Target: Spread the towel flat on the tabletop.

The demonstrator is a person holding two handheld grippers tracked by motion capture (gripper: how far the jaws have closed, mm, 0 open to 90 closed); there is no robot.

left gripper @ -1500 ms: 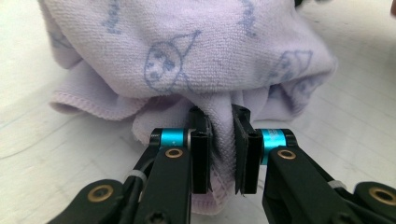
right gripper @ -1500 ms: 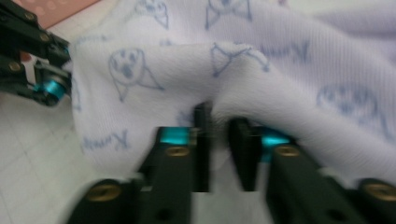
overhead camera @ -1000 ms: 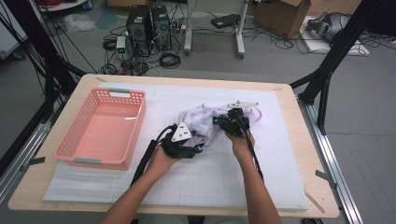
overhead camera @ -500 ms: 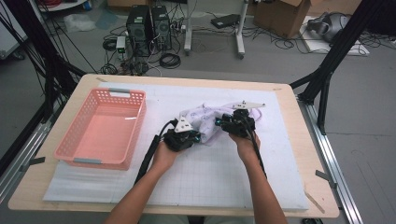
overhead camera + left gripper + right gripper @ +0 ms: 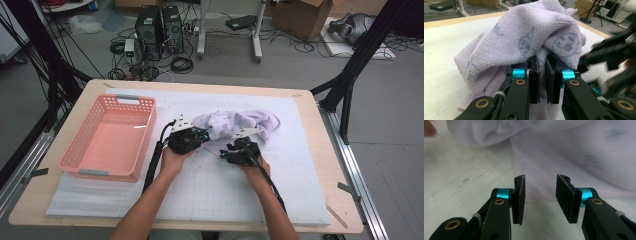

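Broadly, a wooden table (image 5: 60, 210) carries a white gridded mat (image 5: 210, 190), and both tongs work near the middle of that mat. Well off to the outer side of the left tongs, a pink basket (image 5: 107, 137) sits on the mat with its long side running away from the person.

Next comes the lilac towel (image 5: 235, 122), a crumpled heap printed with faint blue cartoon shapes. It lies just beyond both pairs of tongs, bunched up high in front of the left one and spreading out flat in front of the right one. From the left gripper view the towel (image 5: 524, 37) rises as a soft hump directly over the tips, with folds hanging down on either side of them.

The left tongs (image 5: 197, 136) are closed on the towel: their two black pads stand nearly together with a fold of the cloth pinched between them, seen close up in the left gripper view (image 5: 541, 75). Those jaws have just been closing on that fold.

The right tongs (image 5: 231, 150) sit just beside the left ones, low over the mat at the near edge of the towel. Their jaws stand apart and have just been opening; in the right gripper view (image 5: 540, 195) a flat hemmed edge of the towel (image 5: 579, 157) lies under and past the gap, and the pads are not pressing on it.
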